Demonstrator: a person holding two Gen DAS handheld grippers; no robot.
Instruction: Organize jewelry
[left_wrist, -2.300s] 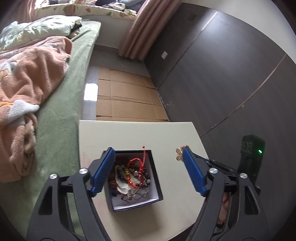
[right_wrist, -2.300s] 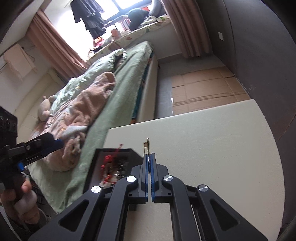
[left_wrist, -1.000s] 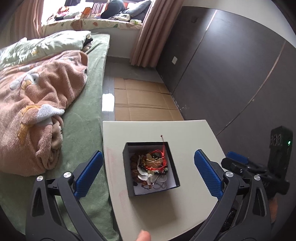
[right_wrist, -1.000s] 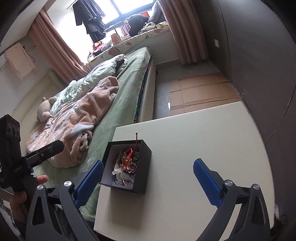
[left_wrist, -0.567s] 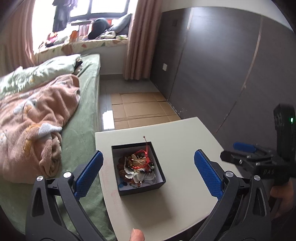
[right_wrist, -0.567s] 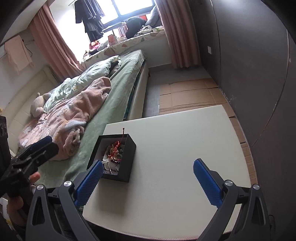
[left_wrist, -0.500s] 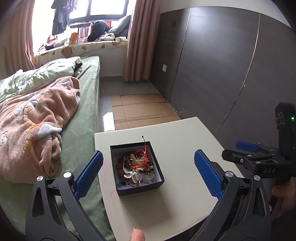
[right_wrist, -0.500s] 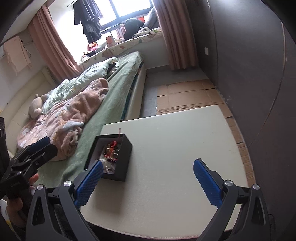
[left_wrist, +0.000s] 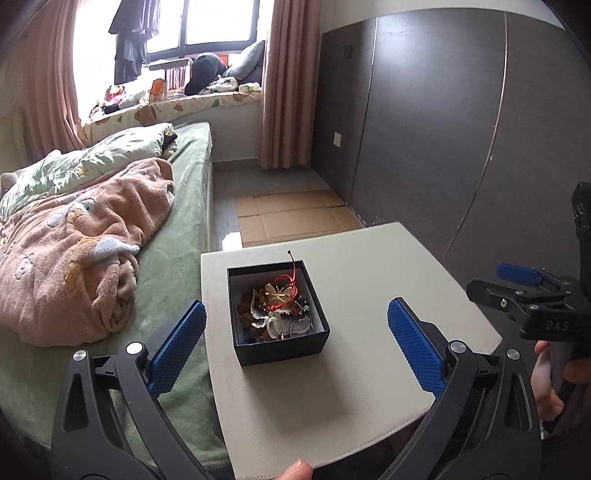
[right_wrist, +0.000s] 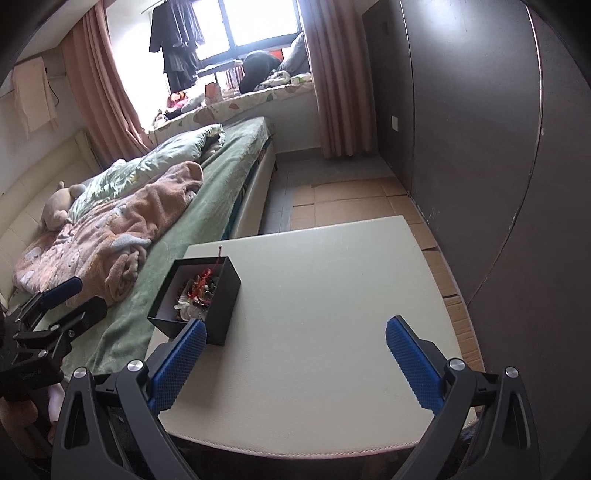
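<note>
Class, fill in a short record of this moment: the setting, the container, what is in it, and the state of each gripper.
setting: pale table beside a bed
container: black box, open-topped, on the table near its bed side
contents: tangled jewelry, red cord poking above the rim
left gripper: open, holding nothing
right gripper: open, holding nothing

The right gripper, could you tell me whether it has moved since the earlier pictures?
Yes. The right gripper has opened and drawn back from the black jewelry box; earlier it was shut just over the box, and now more of the table shows.
</note>
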